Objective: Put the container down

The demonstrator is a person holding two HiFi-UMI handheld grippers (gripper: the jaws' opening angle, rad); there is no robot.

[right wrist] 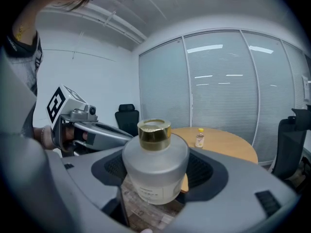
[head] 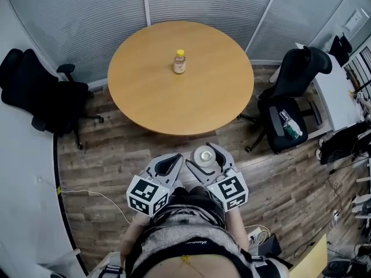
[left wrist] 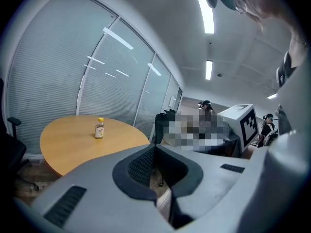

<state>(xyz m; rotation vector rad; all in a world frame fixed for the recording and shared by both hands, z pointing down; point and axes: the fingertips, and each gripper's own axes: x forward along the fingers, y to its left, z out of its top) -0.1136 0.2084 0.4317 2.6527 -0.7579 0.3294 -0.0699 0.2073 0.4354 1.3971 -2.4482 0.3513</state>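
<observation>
The container [right wrist: 155, 171], a frosted bottle with a gold cap, stands upright between the jaws of my right gripper [head: 205, 156], which are clamped on its sides. It is in the lower middle of the head view, above the wooden floor [head: 104, 155] and below the round table [head: 145, 97]. Just left of it, my left gripper [head: 167, 165] has its jaws together, with nothing between them. A small bottle [head: 179, 62] with a yellow cap stands on the table in the upper middle.
</observation>
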